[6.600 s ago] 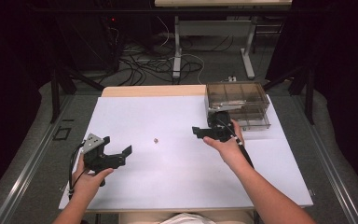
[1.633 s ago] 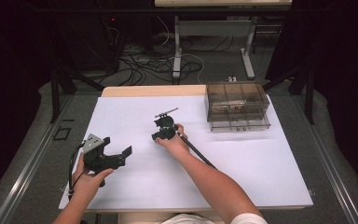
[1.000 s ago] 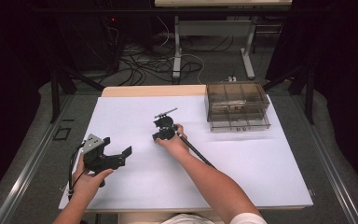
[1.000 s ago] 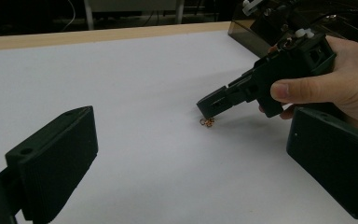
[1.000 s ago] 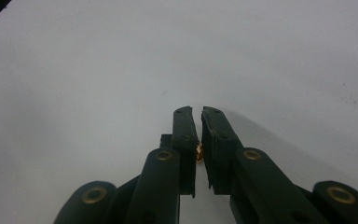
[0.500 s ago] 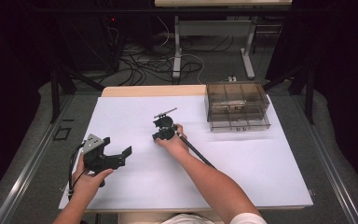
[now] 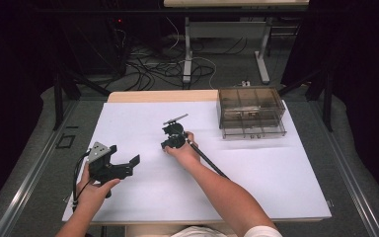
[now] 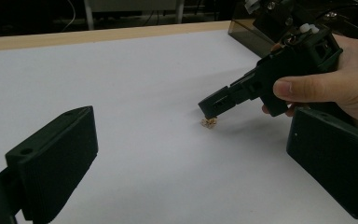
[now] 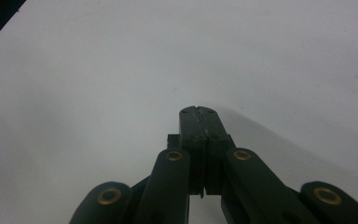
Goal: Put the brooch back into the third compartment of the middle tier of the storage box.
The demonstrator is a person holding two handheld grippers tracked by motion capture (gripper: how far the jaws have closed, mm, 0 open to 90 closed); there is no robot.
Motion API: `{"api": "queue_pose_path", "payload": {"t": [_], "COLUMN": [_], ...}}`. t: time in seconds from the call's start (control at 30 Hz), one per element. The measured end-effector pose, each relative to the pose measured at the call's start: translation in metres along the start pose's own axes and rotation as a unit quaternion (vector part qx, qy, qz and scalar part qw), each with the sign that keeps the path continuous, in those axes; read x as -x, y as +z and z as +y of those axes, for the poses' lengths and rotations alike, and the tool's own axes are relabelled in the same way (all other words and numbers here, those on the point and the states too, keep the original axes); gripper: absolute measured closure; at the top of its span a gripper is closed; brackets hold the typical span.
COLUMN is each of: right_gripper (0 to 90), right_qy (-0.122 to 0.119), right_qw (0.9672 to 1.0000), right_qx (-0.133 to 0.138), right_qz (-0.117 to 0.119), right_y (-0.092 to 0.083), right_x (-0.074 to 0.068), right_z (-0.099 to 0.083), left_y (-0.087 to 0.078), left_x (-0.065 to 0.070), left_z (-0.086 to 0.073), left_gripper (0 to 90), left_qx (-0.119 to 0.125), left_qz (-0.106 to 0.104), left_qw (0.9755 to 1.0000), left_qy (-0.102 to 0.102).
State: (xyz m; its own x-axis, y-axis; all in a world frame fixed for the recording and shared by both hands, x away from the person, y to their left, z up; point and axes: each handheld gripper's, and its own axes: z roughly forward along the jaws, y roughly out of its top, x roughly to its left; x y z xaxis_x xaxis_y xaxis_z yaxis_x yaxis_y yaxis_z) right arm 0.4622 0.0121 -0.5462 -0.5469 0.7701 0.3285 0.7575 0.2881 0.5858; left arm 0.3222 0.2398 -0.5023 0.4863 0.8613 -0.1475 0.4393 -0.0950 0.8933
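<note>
Left gripper view, nearest first: own two black jaws of left gripper [image 7: 126,154] at lower left and lower right of frame, spread wide, nothing between them but bare white table [image 8: 121,70]. Released, gripping nothing. Seemingly parked low and aimed at the work as an onlooker, kept out of the other tool's way.

Farther in, just right of frame centre: small tan crumb-like piece [image 8: 209,122] lying on the table top, casting a faint shadow. Directly above it, tip of right gripper [image 8: 212,109], slanting down from upper right, held in right hand [image 8: 345,79] with thumb along the body. Jaws clenched tight together. Tip right over the piece, touching or nearly so; contact itself too fine to read. Piece below the closed tip rather than between the fingers, by the look of it.

Right gripper view: both jaws pressed flat against each other, seam closed from base to tip, nothing visible in the seam; white table beyond.

High view: left hand [image 7: 91,190] with its tool at lower left; right gripper at centre, nose down, probably angled so for a fine pinch on so small a thing. Farthest, upper right: brown see-through drawer box [image 7: 250,112], well apart from the piece, a likely destination.
</note>
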Motion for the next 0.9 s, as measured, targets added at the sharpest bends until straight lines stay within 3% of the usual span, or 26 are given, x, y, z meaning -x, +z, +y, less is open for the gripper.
{"api": "queue_pose_path", "payload": {"t": [0.2, 0.27, 0.3, 0.37, 0.47, 0.57, 0.6, 0.67, 0.9], "right_gripper": [90.0, 90.0, 90.0, 90.0, 90.0, 90.0, 90.0, 90.0, 90.0], "right_qy": [0.004, 0.016, 0.012, 0.011, 0.021, 0.02, 0.018, 0.016, 0.023], "right_qw": [0.9999, 0.9998, 0.9994, 0.9993, 0.9991, 0.9997, 0.9995, 0.9997, 0.9993], "right_qx": [0.011, 0.01, 0.032, 0.036, 0.036, 0.014, 0.026, 0.018, 0.029], "right_qz": [0.003, 0.006, 0.004, 0.004, 0.009, 0.003, 0.003, 0.003, 0.0], "right_y": [-0.003, -0.005, -0.004, -0.004, -0.007, -0.013, -0.013, -0.017, -0.024], "right_x": [0.0, -0.001, 0.0, 0.001, 0.001, 0.001, 0.002, 0.003, 0.005], "right_z": [0.001, 0.001, 0.001, 0.002, 0.002, 0.004, 0.004, 0.006, 0.009], "left_y": [0.0, 0.0, 0.0, 0.0, 0.0, 0.0, 0.0, 0.0, 0.0], "left_x": [0.0, 0.0, 0.0, 0.0, 0.0, 0.0, 0.0, 0.0, 0.001], "left_z": [0.0, 0.0, 0.0, 0.0, 0.0, 0.0, 0.0, 0.0, 0.0], "left_gripper": [2.3, 2.3, 2.3, 2.3, 2.3, 2.3, 2.3, 2.3, 2.3], "left_qx": [-0.001, -0.001, -0.002, -0.001, 0.0, -0.001, 0.0, 0.0, -0.001], "left_qz": [-0.001, -0.001, -0.001, -0.001, -0.002, -0.001, -0.002, -0.001, -0.002], "left_qw": [1.0, 1.0, 1.0, 1.0, 1.0, 1.0, 1.0, 1.0, 1.0], "left_qy": [0.003, 0.002, 0.001, 0.001, 0.001, 0.001, 0.002, 0.002, 0.002]}}
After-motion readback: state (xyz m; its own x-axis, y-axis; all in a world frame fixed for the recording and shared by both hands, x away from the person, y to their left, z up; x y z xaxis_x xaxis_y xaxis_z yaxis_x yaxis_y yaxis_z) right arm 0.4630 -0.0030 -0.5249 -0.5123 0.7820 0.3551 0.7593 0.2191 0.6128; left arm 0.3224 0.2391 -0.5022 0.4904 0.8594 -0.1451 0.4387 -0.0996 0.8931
